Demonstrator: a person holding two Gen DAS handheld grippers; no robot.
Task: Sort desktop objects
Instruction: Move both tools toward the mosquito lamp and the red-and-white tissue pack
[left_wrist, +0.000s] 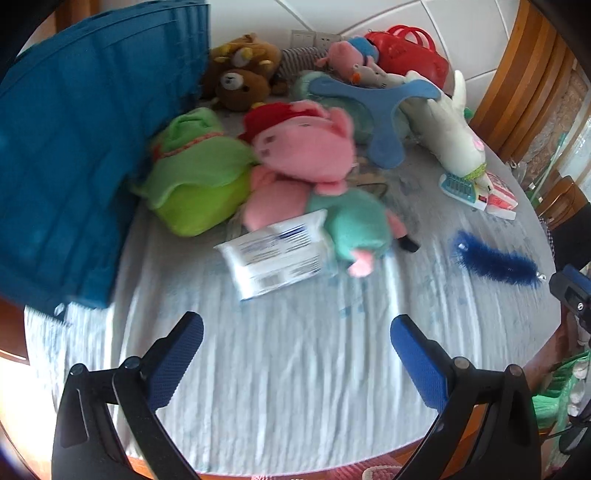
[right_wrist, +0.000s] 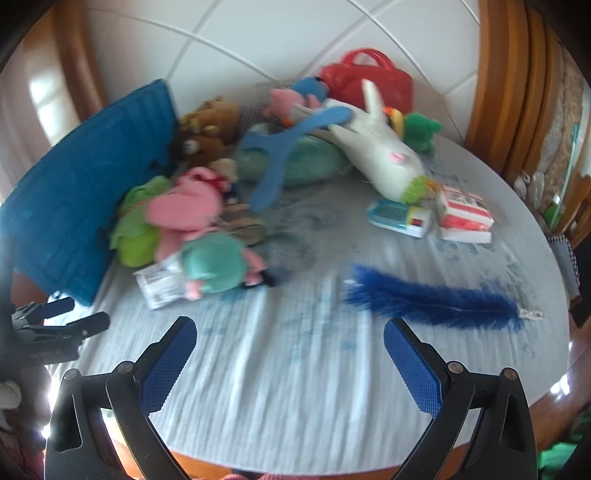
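A pile of toys lies on a round table with a pale blue cloth (left_wrist: 280, 369). A pink pig plush (left_wrist: 306, 147) lies on a green plush (left_wrist: 195, 177), with a teal pig plush (left_wrist: 354, 225) and a white wipes pack (left_wrist: 273, 254) in front. A blue feather (right_wrist: 432, 299) lies at the right, just beyond my right gripper (right_wrist: 290, 343), which is open and empty. My left gripper (left_wrist: 295, 332) is open and empty, a little short of the wipes pack. The feather also shows in the left wrist view (left_wrist: 495, 262).
A blue fabric bin (left_wrist: 74, 147) stands at the left. Brown bears (left_wrist: 240, 74), a white rabbit plush (right_wrist: 380, 147), a blue three-armed toy (left_wrist: 373, 107), a red bag (right_wrist: 369, 81), a toy phone (right_wrist: 402, 218) and a red-white pack (right_wrist: 465, 214) lie farther back.
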